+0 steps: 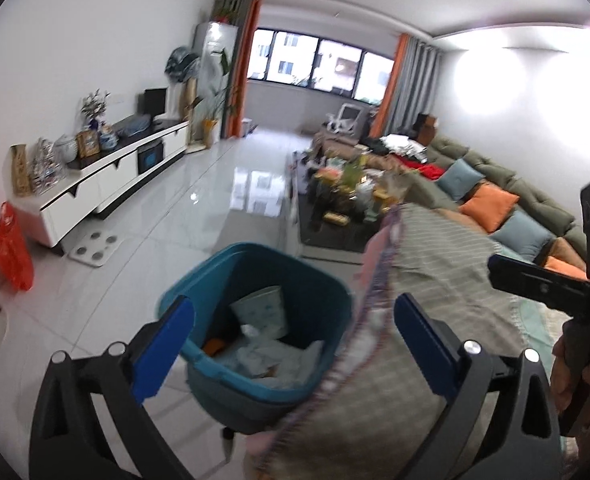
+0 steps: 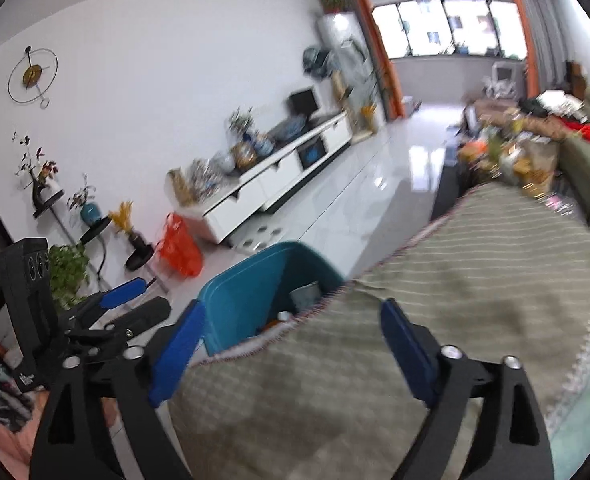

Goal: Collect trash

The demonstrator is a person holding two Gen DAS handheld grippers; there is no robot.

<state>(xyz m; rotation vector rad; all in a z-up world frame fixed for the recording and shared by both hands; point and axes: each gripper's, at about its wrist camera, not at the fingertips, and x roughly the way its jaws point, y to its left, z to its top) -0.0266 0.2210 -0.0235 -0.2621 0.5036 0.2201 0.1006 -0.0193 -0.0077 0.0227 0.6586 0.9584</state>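
Note:
A teal trash bin (image 1: 255, 264) stands on the white tiled floor beside a table covered with a striped grey-green cloth (image 1: 435, 264). The bin holds crumpled white paper and wrappers (image 1: 271, 356) and an orange scrap. My left gripper (image 1: 291, 344) is open and empty, hovering above the bin's opening. My right gripper (image 2: 291, 352) is open and empty over the cloth's edge (image 2: 455, 280), with the bin (image 2: 247, 280) just left of it. The left gripper shows at the left of the right wrist view (image 2: 135, 300); the right gripper's body shows at the right edge of the left wrist view (image 1: 543, 280).
A white TV cabinet (image 1: 107, 176) with ornaments lines the left wall. An orange plastic bag (image 1: 11, 248) and a white scale (image 1: 95, 248) lie on the floor. A cluttered coffee table (image 1: 347, 188) and a green sofa (image 1: 495, 184) with cushions stand at the right. Plant stands (image 2: 91, 224) line the near left wall.

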